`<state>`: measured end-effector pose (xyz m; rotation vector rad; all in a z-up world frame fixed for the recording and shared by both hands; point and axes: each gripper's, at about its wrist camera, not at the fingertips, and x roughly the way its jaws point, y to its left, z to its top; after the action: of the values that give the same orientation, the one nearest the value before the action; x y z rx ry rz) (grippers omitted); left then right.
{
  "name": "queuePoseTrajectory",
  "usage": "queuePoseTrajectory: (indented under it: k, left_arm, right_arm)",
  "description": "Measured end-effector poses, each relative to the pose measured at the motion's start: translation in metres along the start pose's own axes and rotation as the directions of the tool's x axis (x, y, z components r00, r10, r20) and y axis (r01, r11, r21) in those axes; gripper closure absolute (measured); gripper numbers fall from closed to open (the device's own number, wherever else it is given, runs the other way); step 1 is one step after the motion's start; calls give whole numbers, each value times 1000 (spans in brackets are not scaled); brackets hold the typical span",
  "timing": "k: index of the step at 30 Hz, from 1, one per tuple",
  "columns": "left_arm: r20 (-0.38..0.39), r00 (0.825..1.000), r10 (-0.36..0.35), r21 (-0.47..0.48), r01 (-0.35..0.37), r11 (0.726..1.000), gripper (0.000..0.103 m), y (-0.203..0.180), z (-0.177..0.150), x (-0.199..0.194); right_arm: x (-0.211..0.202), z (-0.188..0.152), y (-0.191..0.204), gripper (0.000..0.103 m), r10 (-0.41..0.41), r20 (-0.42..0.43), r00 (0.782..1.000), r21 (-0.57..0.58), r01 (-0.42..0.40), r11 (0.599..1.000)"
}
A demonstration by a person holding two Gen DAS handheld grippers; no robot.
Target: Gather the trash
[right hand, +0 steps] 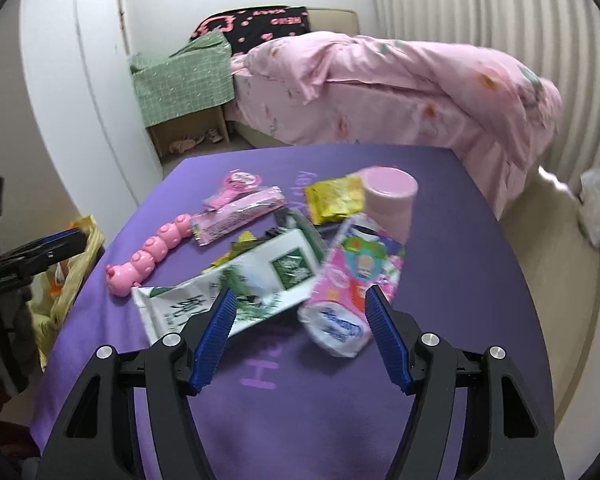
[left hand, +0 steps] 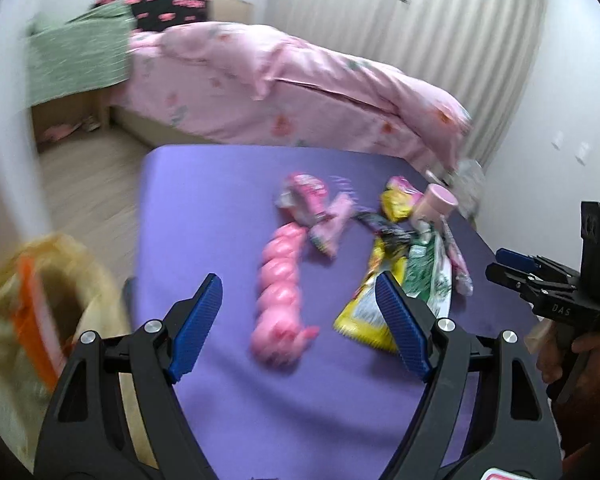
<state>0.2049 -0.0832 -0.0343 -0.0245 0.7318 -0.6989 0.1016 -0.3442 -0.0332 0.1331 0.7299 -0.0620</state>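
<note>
Hovering above the purple table, the right gripper is held wide open and empty, with the wrappers lying just past its pads. The left gripper is likewise spread wide, nothing gripped, over the pink toy; a yellow bag hangs beside the table.

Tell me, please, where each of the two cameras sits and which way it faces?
Left wrist view: on the left tongs, open, aimed down over the purple table toward the bed; right tongs and a hand show at its right edge.
Right wrist view: on the right tongs, open, facing the same table; left tongs at its left edge.
Shared: pink caterpillar toy, yellow bag, bed.
</note>
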Motion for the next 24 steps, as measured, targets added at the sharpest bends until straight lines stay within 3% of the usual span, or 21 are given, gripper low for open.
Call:
queuePoseTrajectory:
  k: [4,10,16,19,24]
  left_arm:
    - [-52,999,-3,64,6,998,28,-10,40,61]
    - [-145,986,84,55,-77,996,33,-12,82,143]
    - [-220,966,135,101,-116,988,40,-23,96,189]
    - [-266,954,142,117,-114,987,52,-26,97,201]
    - [-278,952,130,111,-103,988,87,-22,92,194]
  right_arm:
    - [2,-2,-14,42,-108,-1,994,33,107,994]
    - [11,-7,-23,42,-153,-31,988,26,153,988]
    - [17,-8,-34,42,-163,-47,985,39,165,986]
    - [22,-8,-36,42,-182,-61,981,44,184,982]
    - [23,-12,-33,42,-143,-41,989,33,144,989]
